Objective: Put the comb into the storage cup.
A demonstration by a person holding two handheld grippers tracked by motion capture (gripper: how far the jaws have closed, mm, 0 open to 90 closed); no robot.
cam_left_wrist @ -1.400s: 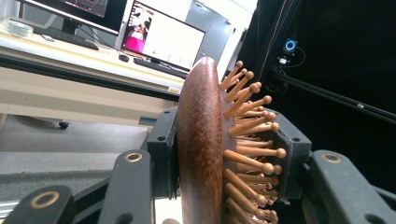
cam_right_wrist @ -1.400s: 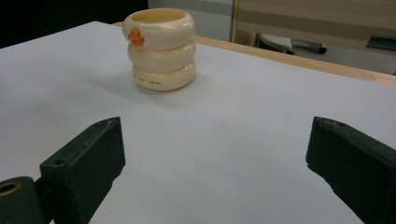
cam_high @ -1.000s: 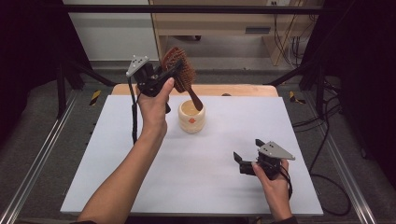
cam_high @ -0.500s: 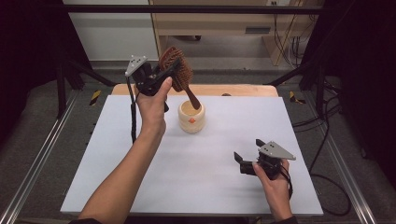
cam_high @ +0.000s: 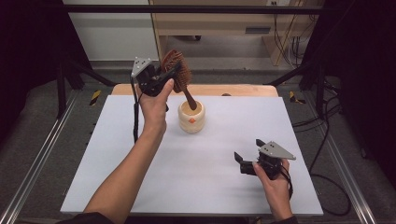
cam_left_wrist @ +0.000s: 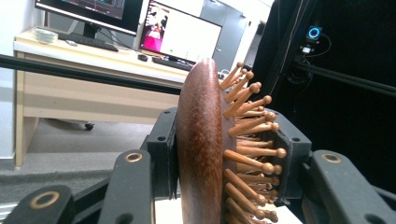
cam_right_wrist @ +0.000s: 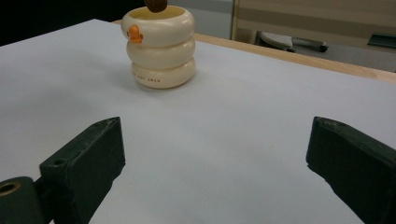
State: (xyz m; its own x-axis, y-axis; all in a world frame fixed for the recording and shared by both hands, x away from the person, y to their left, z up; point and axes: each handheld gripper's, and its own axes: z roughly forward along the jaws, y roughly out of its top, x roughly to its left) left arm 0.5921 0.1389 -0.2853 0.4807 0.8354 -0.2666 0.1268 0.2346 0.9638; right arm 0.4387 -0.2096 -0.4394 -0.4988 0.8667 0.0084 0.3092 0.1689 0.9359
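We see a white table (cam_high: 196,172) with a wooden strip along its far edge, a pale desk beyond it and dark drapes at both sides — in the left gripper view monitors (cam_left_wrist: 180,35) stand on that desk. At eleven o'clock from the table's middle our left gripper (cam_high: 156,80) is clamped on the head of a wooden hairbrush (cam_high: 176,73), whose handle slants down into the cream ringed cup (cam_high: 192,116) at twelve. Our right gripper (cam_high: 239,162) rests at four o'clock, jaws wide apart and empty — the handle's end is hidden inside the cup.
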